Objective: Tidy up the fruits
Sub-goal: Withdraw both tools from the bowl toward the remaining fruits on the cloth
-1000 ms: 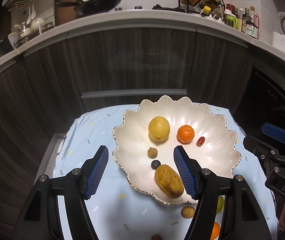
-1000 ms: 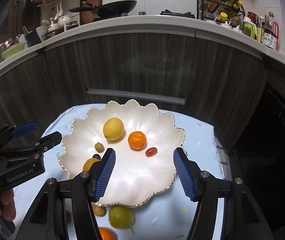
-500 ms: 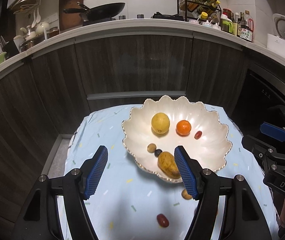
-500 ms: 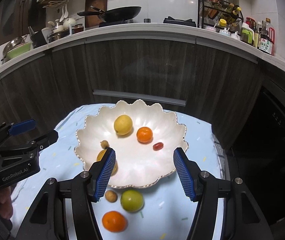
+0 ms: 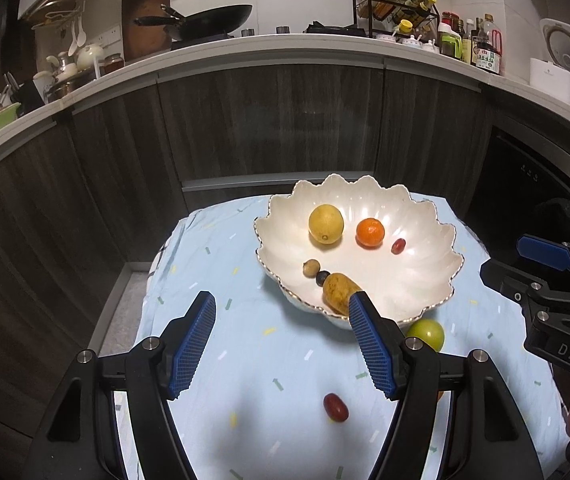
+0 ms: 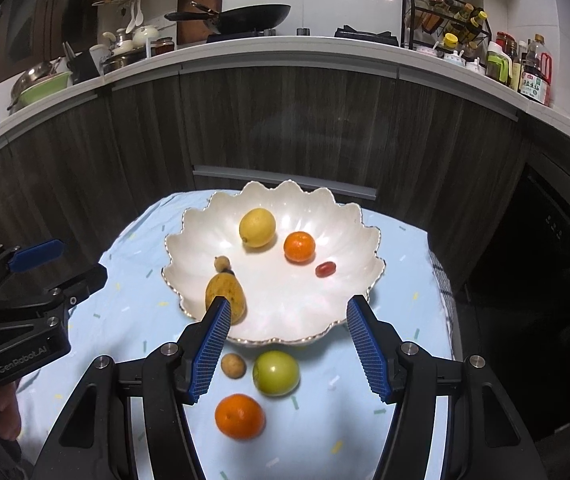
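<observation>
Both tools tilt downward over the counter (image 6: 133, 304), jaws apart and empty: left tool (image 5: 281, 340), marked "GenRobot.AI", right tool (image 6: 287, 344), marked "DAS". Scalloped bowl (image 6: 365, 240) at twelve o'clock holds a lemon (image 6: 257, 227); an orange (image 6: 239, 416) lies outside at six.

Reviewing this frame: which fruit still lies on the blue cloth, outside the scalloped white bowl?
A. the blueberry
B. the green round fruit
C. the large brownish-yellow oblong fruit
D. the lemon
B: the green round fruit sits on the blue cloth just in front of the scalloped white bowl, while the other three lie inside it.
</observation>
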The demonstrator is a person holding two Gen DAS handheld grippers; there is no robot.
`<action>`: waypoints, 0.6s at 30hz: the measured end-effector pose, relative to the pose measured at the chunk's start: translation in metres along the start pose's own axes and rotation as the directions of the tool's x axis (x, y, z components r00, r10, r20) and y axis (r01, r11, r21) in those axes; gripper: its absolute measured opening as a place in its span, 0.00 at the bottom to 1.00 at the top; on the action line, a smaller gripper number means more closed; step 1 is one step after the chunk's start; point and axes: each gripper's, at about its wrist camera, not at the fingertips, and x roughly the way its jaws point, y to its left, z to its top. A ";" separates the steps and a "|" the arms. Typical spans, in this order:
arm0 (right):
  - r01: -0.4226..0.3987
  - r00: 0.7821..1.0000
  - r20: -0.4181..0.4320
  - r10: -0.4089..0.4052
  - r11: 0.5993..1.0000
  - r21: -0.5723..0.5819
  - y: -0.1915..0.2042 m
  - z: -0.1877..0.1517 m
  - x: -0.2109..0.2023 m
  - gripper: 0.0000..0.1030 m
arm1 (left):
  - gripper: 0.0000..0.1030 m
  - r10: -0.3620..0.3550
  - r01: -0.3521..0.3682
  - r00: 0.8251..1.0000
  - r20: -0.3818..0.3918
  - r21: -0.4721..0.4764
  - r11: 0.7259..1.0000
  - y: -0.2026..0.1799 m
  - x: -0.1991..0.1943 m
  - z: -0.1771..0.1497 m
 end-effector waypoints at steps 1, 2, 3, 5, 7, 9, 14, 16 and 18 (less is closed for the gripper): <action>0.000 1.000 -0.003 0.000 1.000 0.001 0.000 -0.001 0.000 0.59 | 0.66 0.001 -0.001 1.000 -0.001 0.002 1.000 0.000 0.000 -0.002; -0.001 1.000 -0.006 0.001 1.000 0.002 -0.001 -0.003 0.001 0.59 | 0.66 0.002 -0.002 1.000 -0.001 0.003 1.000 0.000 -0.001 -0.003; -0.002 1.000 -0.009 0.002 1.000 0.003 -0.001 -0.004 0.001 0.59 | 0.66 0.002 -0.002 1.000 -0.001 0.005 1.000 0.000 -0.001 -0.006; -0.003 1.000 -0.016 0.003 1.000 0.003 0.000 -0.008 0.002 0.59 | 0.66 0.003 -0.003 1.000 -0.004 0.007 1.000 0.000 -0.002 -0.009; -0.005 1.000 -0.024 0.005 1.000 0.003 0.002 -0.012 0.002 0.59 | 0.66 0.002 -0.002 1.000 -0.007 0.009 1.000 -0.001 -0.002 -0.014; -0.009 0.999 -0.031 0.009 1.000 0.004 0.003 -0.016 0.003 0.59 | 0.66 0.002 -0.002 1.000 -0.009 0.016 1.000 -0.001 -0.002 -0.018; -0.018 0.999 -0.050 0.018 1.000 0.006 0.006 -0.027 0.004 0.59 | 0.66 -0.006 0.006 1.000 -0.018 0.026 1.000 -0.003 -0.001 -0.028; -0.021 0.998 -0.058 0.021 1.000 0.009 0.007 -0.031 0.005 0.59 | 0.66 -0.008 0.008 1.000 -0.024 0.034 0.999 -0.005 0.000 -0.032; -0.023 0.997 -0.068 0.024 1.000 0.013 0.007 -0.035 0.006 0.59 | 0.66 -0.013 0.015 0.999 -0.030 0.045 0.999 -0.008 0.002 -0.037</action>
